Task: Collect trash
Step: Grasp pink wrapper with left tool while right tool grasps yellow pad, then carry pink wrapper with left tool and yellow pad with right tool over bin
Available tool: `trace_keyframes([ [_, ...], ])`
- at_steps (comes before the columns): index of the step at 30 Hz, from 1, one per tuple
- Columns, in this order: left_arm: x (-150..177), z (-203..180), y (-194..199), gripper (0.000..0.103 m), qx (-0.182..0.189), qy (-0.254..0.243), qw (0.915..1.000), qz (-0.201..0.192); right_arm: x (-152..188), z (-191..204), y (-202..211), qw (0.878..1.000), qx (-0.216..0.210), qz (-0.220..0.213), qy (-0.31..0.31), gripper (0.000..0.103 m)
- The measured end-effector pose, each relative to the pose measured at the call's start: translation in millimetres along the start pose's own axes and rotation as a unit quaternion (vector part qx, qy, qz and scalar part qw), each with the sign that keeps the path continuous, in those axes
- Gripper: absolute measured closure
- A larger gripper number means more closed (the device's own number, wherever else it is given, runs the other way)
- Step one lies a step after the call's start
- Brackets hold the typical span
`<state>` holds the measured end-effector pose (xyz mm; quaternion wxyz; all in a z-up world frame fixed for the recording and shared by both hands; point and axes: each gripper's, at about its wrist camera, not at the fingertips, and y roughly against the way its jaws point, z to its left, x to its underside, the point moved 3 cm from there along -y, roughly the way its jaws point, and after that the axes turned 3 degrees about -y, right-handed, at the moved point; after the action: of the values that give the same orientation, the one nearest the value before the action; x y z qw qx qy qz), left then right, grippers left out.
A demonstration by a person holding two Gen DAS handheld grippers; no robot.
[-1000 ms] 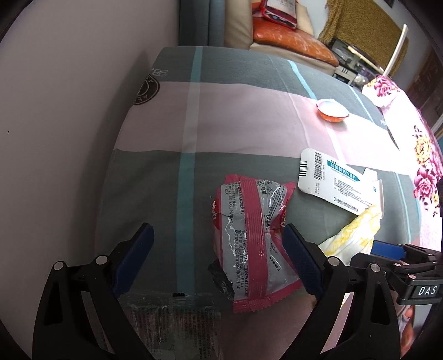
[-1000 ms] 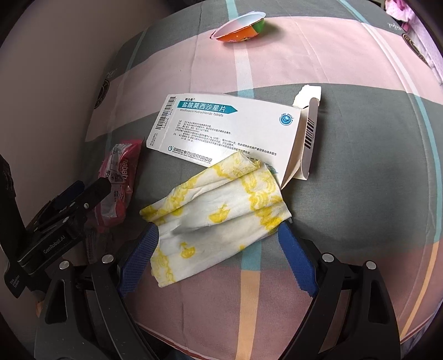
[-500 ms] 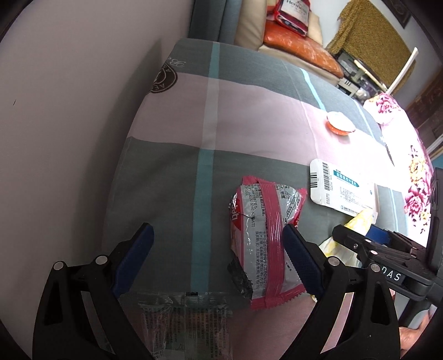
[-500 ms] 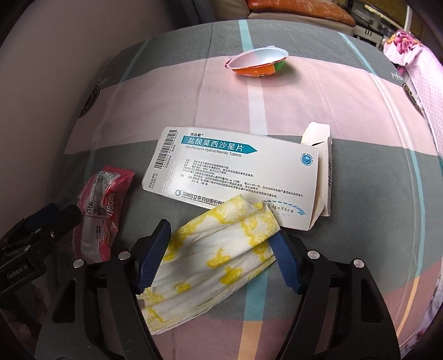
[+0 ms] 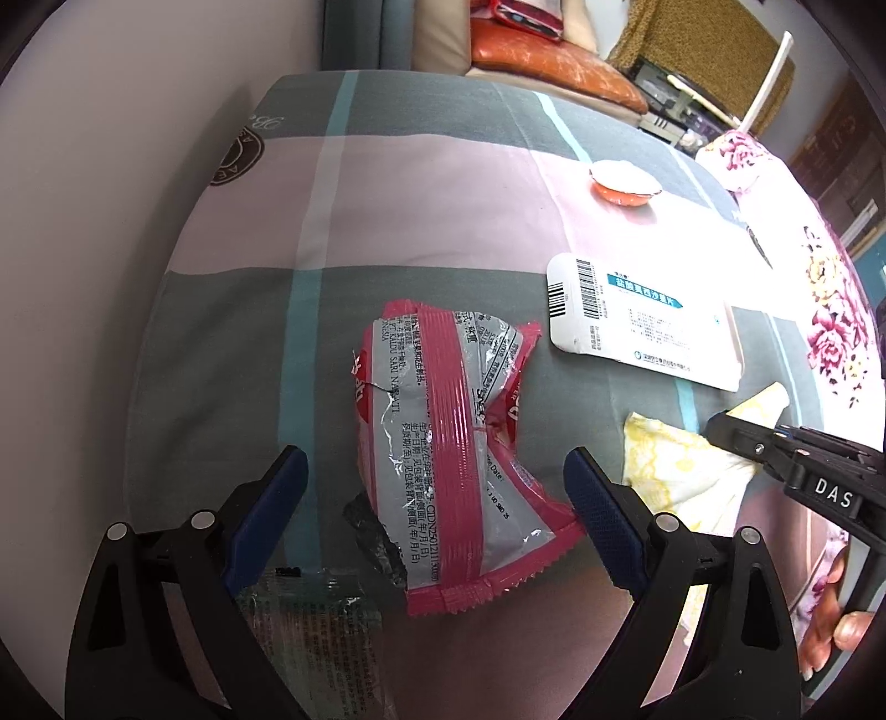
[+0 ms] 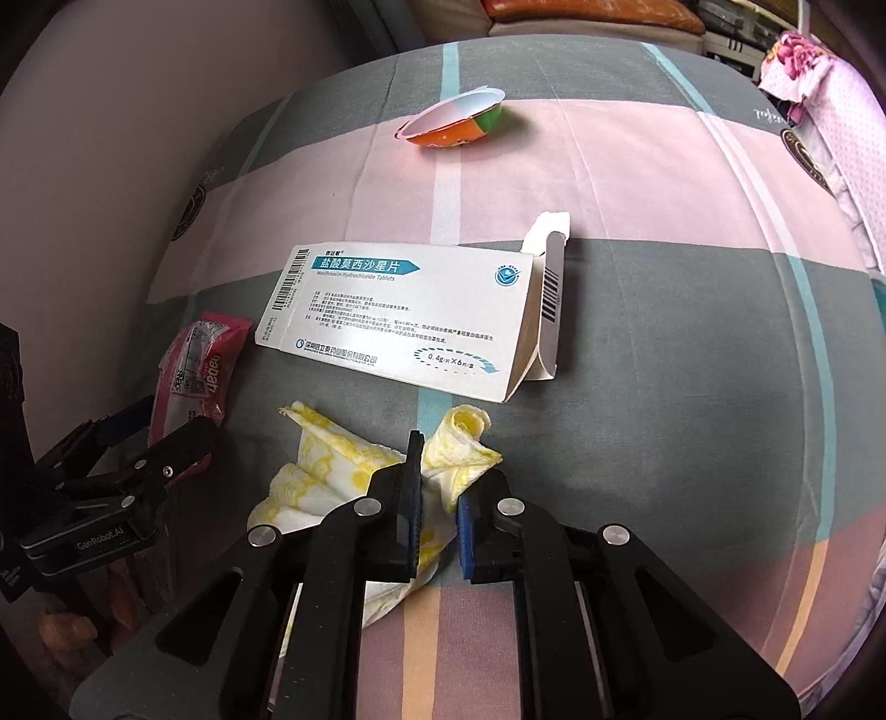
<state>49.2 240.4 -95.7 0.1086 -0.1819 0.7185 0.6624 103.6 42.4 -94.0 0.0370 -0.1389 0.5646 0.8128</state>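
A crumpled red and silver snack wrapper point(image 5: 448, 443) lies on the bedspread between the open fingers of my left gripper point(image 5: 434, 482); it also shows in the right wrist view point(image 6: 202, 365). My right gripper point(image 6: 440, 482) is shut on a yellow-patterned white tissue point(image 6: 332, 471), pinching its bunched middle on the bed. The tissue shows in the left wrist view point(image 5: 675, 465) under the right gripper point(image 5: 803, 465). A flattened white medicine box point(image 6: 410, 318) lies just beyond the tissue, and an orange jelly cup point(image 6: 454, 119) sits farther back.
A clear plastic wrapper point(image 5: 315, 620) lies at the near bed edge under my left gripper. A wall point(image 5: 111, 221) runs along the left. A floral quilt point(image 5: 830, 310) lies at the right. A sofa point(image 5: 542, 50) stands beyond the bed.
My right gripper has closed on the tissue and bunched it up. My left gripper has stayed open around the snack wrapper, shifting slightly.
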Motion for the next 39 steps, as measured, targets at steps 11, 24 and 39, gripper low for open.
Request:
trace_keyframes([
  [11,2,-5,3,0.066,-0.033,0.016,0.9991,-0.022,-3,-44,18,0.999,0.008,-0.019,-0.049,0.093],
  [24,-9,-44,31,0.070,-0.014,-0.010,0.9984,-0.055,-1,-61,42,0.998,0.035,-0.052,-0.027,0.093],
  [39,-17,-116,25,0.070,0.005,-0.080,0.9956,-0.049,2,-92,68,0.995,0.043,-0.078,-0.040,0.093],
])
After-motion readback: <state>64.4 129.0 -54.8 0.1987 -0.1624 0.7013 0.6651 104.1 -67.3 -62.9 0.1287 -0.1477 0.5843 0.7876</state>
